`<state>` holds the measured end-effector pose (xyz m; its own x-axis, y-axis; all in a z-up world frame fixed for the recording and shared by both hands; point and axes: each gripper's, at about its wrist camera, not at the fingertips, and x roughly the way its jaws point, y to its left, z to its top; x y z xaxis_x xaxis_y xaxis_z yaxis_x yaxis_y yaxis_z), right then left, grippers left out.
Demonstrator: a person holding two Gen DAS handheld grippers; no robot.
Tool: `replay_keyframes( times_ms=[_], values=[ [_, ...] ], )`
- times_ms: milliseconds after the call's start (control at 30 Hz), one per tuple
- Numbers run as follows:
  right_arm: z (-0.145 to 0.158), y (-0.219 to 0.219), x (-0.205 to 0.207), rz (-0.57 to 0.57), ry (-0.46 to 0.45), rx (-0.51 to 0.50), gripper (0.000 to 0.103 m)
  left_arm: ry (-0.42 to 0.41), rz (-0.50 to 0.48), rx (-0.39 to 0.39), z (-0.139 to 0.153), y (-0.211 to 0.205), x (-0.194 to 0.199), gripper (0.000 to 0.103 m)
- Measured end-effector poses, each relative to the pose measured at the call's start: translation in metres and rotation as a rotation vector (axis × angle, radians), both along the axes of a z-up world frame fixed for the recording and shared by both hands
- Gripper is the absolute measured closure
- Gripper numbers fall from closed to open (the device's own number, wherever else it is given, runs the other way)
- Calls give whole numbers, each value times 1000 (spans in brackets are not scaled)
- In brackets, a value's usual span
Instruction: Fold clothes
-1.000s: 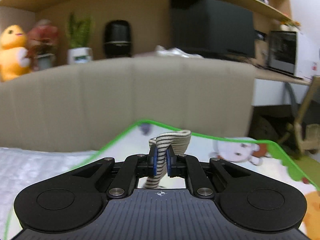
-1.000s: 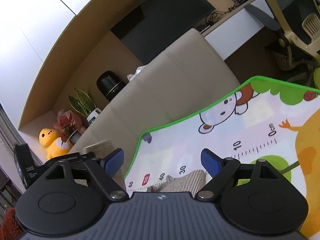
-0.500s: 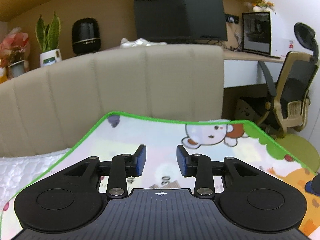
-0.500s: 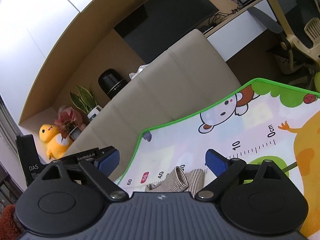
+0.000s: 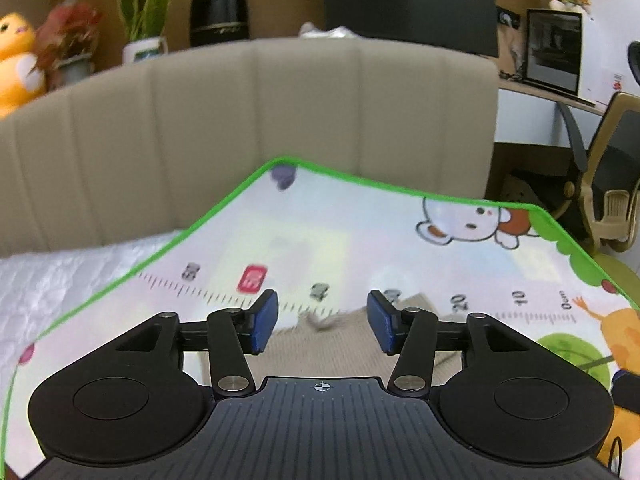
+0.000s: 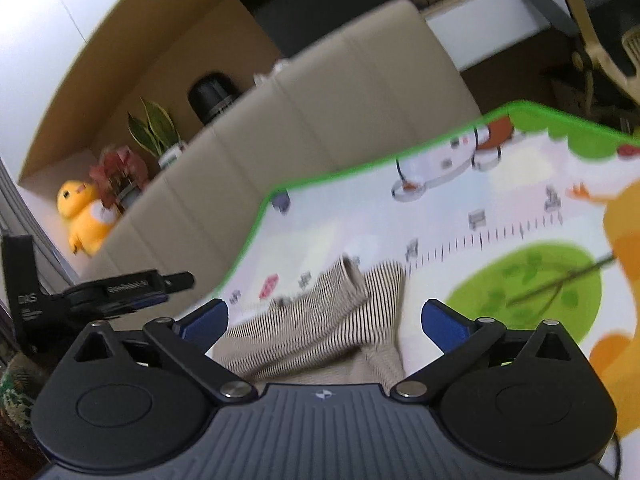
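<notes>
A beige garment with thin dark stripes lies rumpled on the cartoon play mat, one sleeve folded over its body. My right gripper is open and empty, hovering just above the garment. My left gripper is open and empty too, above the garment's edge, which shows blurred between its blue pads. The left gripper also shows in the right wrist view, to the left of the mat.
A beige padded headboard stands behind the mat. A white quilted cover lies left of the mat. A shelf holds a yellow plush, plants and a black speaker. An office chair stands at the right.
My left gripper let go of the striped cloth, opened wide and swung over the mat. The cloth dropped onto the mat. My right gripper came down closer to the garment.
</notes>
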<state>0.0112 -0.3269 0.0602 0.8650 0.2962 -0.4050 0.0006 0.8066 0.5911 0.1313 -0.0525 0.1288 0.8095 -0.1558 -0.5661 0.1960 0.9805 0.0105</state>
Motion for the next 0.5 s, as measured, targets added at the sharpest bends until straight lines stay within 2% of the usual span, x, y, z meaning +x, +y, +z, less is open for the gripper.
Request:
replay_keyframes(
  times_ms=[200,333,500],
  values=[
    [-15,25,5,23,65,-60,0,67,27,-22,-29,38,1,30],
    [-21,44,7,39,92,-134,0,99,35,-48,-47,59,4,27],
    [-30,57,13,33,145,-123,0,150,40,-90,-64,78,9,21]
  ],
)
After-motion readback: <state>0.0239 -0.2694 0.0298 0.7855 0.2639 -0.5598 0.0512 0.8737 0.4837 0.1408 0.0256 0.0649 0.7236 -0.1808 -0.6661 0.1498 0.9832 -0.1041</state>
